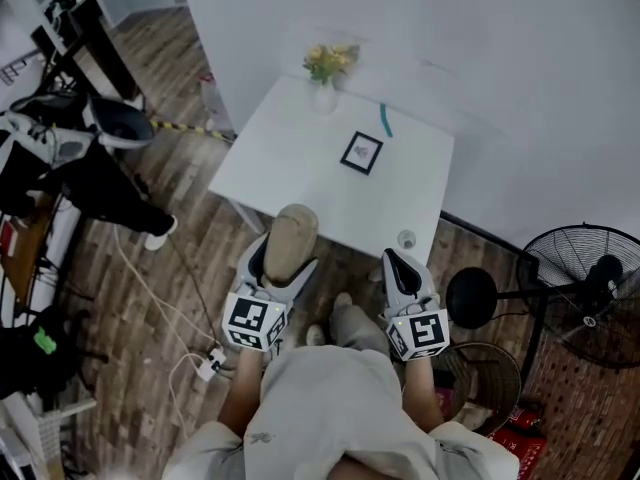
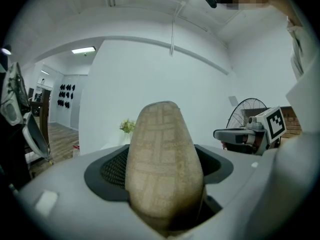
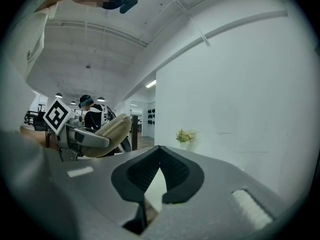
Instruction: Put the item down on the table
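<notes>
A beige woven item, rounded like a shoe's toe, stands up between the jaws of my left gripper, which is shut on it. It hangs at the near edge of the white table, above the floor. In the left gripper view the item fills the gap in the left gripper. My right gripper is held at the table's near right corner. Its jaws meet at the tips in the right gripper view, with nothing between them. The item also shows there at the left.
On the table stand a vase of flowers, a small framed picture, a teal pen and a small cup. A standing fan and a round black stool are at the right. Cables cross the wooden floor.
</notes>
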`<state>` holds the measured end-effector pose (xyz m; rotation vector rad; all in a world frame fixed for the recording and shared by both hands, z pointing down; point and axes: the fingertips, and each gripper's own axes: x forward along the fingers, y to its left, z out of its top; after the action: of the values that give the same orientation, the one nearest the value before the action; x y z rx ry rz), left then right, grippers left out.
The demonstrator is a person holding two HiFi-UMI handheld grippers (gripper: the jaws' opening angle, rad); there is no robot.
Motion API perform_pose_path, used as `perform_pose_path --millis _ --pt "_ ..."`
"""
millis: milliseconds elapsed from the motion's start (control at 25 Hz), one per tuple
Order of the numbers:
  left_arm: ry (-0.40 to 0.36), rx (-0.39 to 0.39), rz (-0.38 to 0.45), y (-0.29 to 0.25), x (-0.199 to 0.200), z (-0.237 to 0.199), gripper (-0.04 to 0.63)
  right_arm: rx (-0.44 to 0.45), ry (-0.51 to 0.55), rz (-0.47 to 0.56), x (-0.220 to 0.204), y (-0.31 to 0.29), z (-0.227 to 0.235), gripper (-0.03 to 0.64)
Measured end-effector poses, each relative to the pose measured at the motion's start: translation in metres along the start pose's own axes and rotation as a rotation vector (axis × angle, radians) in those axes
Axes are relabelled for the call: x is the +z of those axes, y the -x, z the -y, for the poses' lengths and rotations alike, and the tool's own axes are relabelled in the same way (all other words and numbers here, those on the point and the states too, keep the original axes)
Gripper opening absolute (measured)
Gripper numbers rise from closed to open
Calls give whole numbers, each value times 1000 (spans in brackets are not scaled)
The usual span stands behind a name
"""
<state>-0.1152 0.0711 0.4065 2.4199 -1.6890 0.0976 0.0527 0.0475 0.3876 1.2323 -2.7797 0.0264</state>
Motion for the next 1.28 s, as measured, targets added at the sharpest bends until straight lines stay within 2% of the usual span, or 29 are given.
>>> perform_pose_path --millis 240,680,1280 --pt "1 21 -11 -26 1 -12 416 20 -12 -2 -3 -25 17 5" --pt "20 87 -40 -105 13 -35 416 89 -33 -17 0 -94 81 5" --pt "11 176 -87 -186 30 -45 416 183 -74 -29 1 -156 151 4"
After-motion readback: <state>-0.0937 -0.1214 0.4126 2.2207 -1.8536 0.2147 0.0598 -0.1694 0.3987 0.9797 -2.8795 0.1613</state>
